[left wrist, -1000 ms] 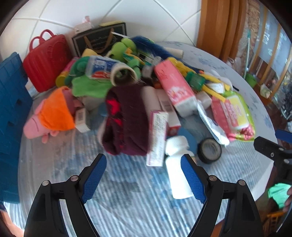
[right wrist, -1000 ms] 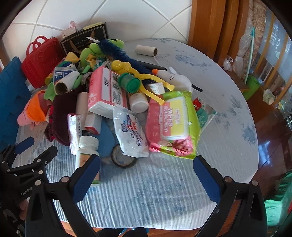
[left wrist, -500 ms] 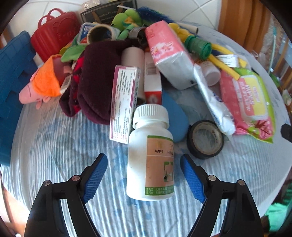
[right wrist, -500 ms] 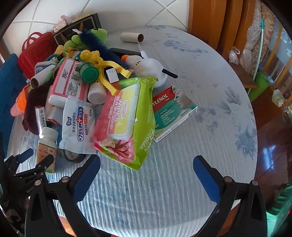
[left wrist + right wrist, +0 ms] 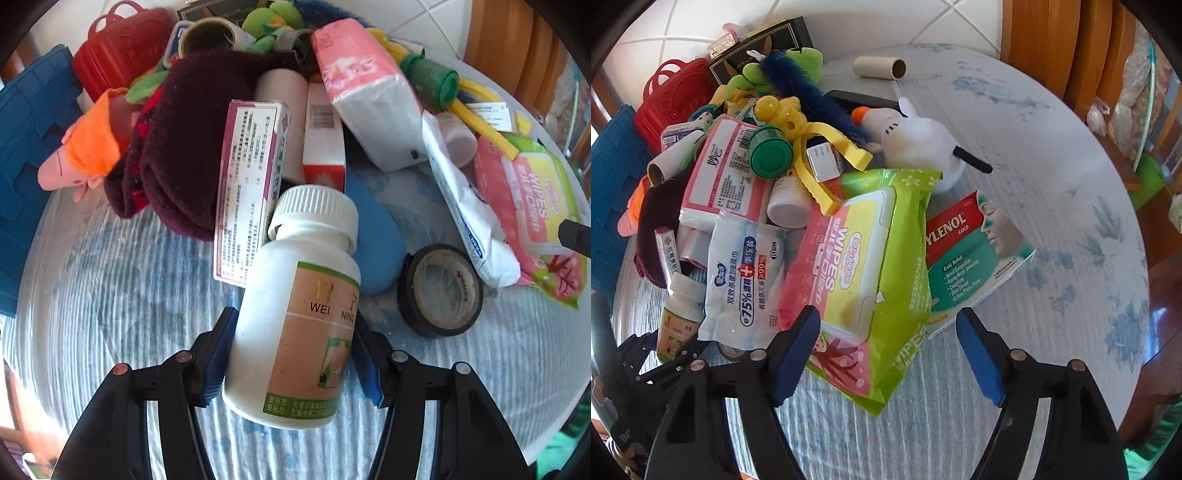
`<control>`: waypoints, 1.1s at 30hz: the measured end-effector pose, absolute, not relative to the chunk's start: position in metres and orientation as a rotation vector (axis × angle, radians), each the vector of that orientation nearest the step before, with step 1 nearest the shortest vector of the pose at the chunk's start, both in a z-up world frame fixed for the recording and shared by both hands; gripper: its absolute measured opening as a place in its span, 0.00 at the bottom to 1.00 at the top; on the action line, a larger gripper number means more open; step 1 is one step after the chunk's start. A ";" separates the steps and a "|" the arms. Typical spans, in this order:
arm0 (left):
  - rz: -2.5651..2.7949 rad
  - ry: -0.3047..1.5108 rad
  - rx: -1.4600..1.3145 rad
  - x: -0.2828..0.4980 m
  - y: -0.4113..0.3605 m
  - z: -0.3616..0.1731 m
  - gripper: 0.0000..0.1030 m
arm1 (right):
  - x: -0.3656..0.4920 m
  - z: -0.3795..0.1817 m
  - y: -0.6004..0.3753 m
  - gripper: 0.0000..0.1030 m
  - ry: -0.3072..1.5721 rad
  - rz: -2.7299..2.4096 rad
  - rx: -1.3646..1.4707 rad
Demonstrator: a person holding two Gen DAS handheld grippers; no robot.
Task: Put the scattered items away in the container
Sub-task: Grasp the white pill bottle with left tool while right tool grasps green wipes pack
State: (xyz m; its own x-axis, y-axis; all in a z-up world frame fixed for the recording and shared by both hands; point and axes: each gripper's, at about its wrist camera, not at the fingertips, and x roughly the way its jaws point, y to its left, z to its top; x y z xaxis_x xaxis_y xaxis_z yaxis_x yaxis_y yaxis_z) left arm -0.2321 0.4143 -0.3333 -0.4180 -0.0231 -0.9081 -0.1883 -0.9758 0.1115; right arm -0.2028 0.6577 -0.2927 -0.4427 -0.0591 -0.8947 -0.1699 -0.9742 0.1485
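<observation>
We see a round table (image 5: 1052, 155) under a pale blue-patterned cloth, its far side heaped with clutter. At its left edge stands a blue container (image 5: 26, 155), cut off by the frame, so we cannot see inside it. Both grippers point steeply down at the near edge of the heap. Our right gripper (image 5: 888, 354) straddles the near end of a green and pink wipes pack (image 5: 864, 266); its jaws are closing with the pack between them, the left pad at the pack's edge, the right pad clear of it. Our left gripper (image 5: 291, 354) is closing on a white pill bottle (image 5: 295, 332) lying on the cloth, the blue pads (image 5: 218, 354) tight against its sides. The bottle hides the right pad's face. A black tape roll (image 5: 439, 291) lies just beside it.
</observation>
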 end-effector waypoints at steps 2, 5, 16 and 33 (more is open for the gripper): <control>2.549 0.315 -1.627 -0.233 0.415 -0.334 0.58 | -0.206 -0.295 0.659 0.74 0.344 2.591 -1.626; 2.563 0.344 -1.619 -0.233 0.413 -0.334 0.65 | -0.214 -0.300 0.657 0.72 0.346 2.599 -1.643; 2.640 0.289 -1.642 -0.239 0.394 -0.340 0.92 | -0.228 -0.308 0.655 0.64 0.399 2.617 -1.642; 2.559 0.194 -1.621 -0.242 0.383 -0.335 0.57 | -0.240 -0.315 0.642 0.71 0.268 2.602 -1.614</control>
